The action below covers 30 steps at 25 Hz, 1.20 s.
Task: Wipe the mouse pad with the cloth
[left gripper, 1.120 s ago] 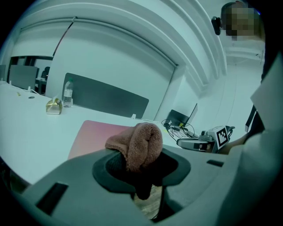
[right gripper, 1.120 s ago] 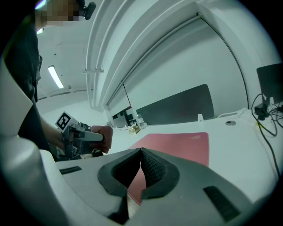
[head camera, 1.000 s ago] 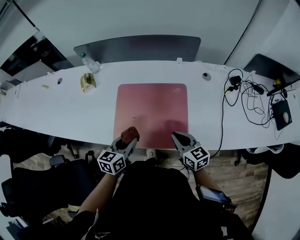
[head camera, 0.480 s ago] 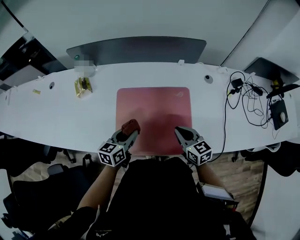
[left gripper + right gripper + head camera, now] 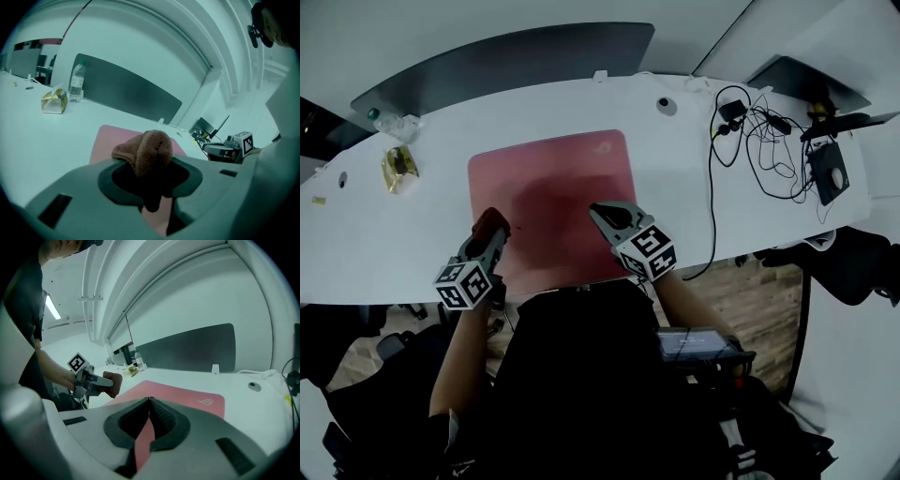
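A pink-red mouse pad (image 5: 553, 192) lies flat on the white desk (image 5: 384, 244), its far corner bearing a small logo (image 5: 205, 401). My left gripper (image 5: 492, 228) is shut on a bunched reddish-brown cloth (image 5: 149, 150), held just over the pad's near left corner. That cloth (image 5: 112, 382) also shows at the left of the right gripper view. My right gripper (image 5: 605, 216) hovers over the pad's near right part, its jaws closed together with nothing between them. The pad (image 5: 112, 140) stretches ahead of the left gripper.
A plastic water bottle (image 5: 76, 83) and a gold foil packet (image 5: 53, 101) stand at the desk's far left. A dark partition panel (image 5: 506, 56) runs along the back edge. Tangled cables (image 5: 759, 141) and a black device (image 5: 831, 172) crowd the right end. A round grommet (image 5: 667, 106) sits behind the pad.
The head view has swung and tilted, so the desk now slants. Both grippers have moved forward over the pad's near edge, the left still carrying the cloth.
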### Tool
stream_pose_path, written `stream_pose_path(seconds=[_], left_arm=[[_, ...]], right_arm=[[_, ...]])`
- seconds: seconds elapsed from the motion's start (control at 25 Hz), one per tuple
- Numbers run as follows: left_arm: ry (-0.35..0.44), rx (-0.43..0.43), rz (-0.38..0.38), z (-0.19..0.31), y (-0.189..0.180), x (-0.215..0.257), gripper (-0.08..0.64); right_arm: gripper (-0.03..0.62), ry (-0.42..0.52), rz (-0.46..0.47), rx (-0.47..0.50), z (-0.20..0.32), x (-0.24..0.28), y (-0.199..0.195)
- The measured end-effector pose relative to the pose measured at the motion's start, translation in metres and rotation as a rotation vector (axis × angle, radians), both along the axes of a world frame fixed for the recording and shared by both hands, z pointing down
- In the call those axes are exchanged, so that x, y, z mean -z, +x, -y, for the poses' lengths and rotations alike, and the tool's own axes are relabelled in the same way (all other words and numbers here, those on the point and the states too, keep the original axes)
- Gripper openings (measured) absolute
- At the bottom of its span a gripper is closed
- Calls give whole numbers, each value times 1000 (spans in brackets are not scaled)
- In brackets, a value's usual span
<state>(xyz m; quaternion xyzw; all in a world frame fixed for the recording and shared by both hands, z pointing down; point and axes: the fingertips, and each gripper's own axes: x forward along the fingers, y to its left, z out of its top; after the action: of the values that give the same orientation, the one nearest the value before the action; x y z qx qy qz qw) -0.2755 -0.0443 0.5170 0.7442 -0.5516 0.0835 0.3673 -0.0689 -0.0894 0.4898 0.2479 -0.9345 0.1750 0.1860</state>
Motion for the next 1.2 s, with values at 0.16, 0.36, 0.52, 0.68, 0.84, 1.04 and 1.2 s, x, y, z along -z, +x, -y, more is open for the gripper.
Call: stream_pose_path(seconds=[0.16,0.36,0.52,0.68,0.84,1.04,1.2], left_arm=[[-35,35,12,4,-5,-9,137],[-80,75,45,14,-1,-25,138],[-90,93,65,35,-7,-29,138],[-121,110,124,58,-35,-30,140],[-163,116,159,79,-51,-39,140],[-229,176,172,97,-80,-56,140],[-238,193,198,119,-105,-57,140]], right_arm=[[26,-20,3,14,15,-5,-2],[26,-51,10,52,20,-15,8],[26,-54,27,41,27,-18,15],[26,-65,58,39,31,-18,7],[26,-85,70,48,32,-19,7],[26,-97,63,54,32,-22,13],[26,-107,64,41,31,-26,14]])
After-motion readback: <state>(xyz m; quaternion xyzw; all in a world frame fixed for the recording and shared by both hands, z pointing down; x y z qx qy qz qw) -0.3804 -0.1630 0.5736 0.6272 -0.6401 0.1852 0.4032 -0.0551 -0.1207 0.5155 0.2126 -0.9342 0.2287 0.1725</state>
